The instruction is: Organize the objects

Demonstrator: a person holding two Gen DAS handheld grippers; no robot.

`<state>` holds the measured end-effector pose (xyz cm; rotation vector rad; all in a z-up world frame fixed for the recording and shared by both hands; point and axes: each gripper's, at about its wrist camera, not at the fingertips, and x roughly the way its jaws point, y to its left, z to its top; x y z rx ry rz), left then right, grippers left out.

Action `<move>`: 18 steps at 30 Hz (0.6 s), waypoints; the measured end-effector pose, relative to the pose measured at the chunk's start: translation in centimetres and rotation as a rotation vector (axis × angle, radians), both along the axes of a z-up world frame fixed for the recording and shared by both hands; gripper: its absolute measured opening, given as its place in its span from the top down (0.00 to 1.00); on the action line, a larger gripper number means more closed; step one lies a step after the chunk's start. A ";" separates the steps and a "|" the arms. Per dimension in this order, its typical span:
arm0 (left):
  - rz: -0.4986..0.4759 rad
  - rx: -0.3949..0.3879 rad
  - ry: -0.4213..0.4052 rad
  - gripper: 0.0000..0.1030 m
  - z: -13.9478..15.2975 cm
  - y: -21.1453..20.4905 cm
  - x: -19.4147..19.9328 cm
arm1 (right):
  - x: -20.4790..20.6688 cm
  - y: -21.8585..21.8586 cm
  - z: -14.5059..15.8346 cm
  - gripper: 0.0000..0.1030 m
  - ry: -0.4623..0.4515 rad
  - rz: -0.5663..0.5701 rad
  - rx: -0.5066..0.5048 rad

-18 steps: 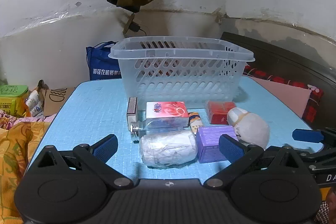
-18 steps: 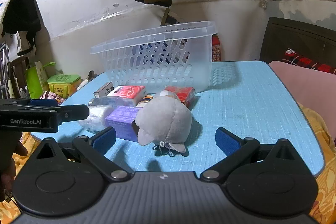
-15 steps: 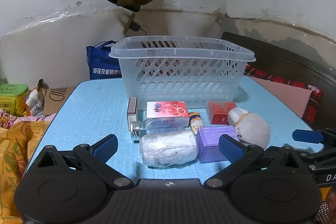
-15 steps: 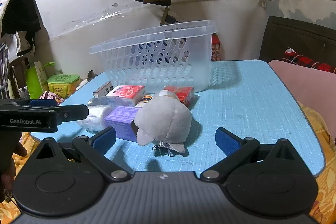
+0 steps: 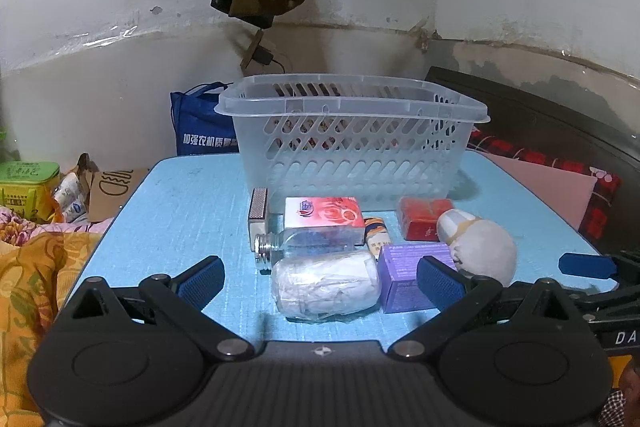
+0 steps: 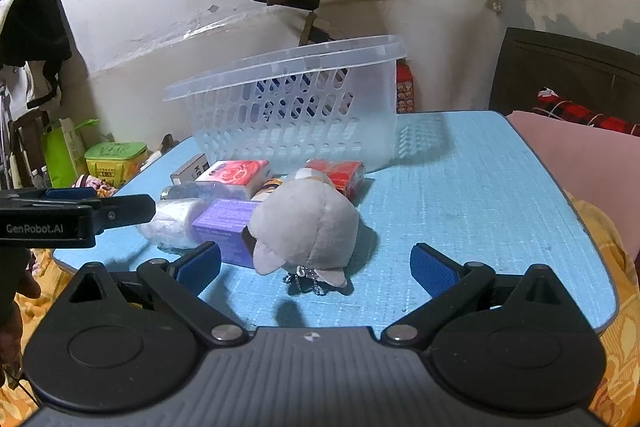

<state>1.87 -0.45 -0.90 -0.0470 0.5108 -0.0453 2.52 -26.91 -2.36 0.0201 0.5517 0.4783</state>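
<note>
A clear plastic basket [image 5: 352,143] stands at the back of the blue table [image 5: 180,211]. In front of it lie a red-white tissue pack [image 5: 324,213], a glass bottle [image 5: 296,245], a white wrapped roll [image 5: 326,285], a purple box [image 5: 404,273], a red box [image 5: 426,223], a small matchbox-like box [image 5: 258,209] and a grey plush toy [image 5: 482,251]. My left gripper [image 5: 320,279] is open, just short of the roll. My right gripper [image 6: 316,265] is open, just short of the plush [image 6: 306,229].
A blue bag [image 5: 202,131], a green tin [image 5: 26,183] and a cardboard box [image 5: 112,185] sit left beyond the table. A pink cushion [image 6: 580,163] and dark headboard [image 6: 560,75] are at the right. Orange bedding [image 5: 28,279] lies by the near left edge.
Both grippers have edged slightly forward toward the objects. Nothing on the table has moved.
</note>
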 end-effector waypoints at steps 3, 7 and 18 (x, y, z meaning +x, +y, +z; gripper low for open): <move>-0.001 0.002 0.005 0.00 -0.2 0.0 0.0 | -0.1 -0.1 0.0 0.00 -0.003 -0.004 0.001; 0.000 0.000 0.006 0.00 -0.2 0.0 -0.1 | -0.1 0.0 0.0 0.00 0.000 -0.008 0.001; -0.003 -0.002 0.019 0.00 -0.6 0.0 0.1 | 0.1 -0.2 -0.4 0.00 0.017 -0.008 0.013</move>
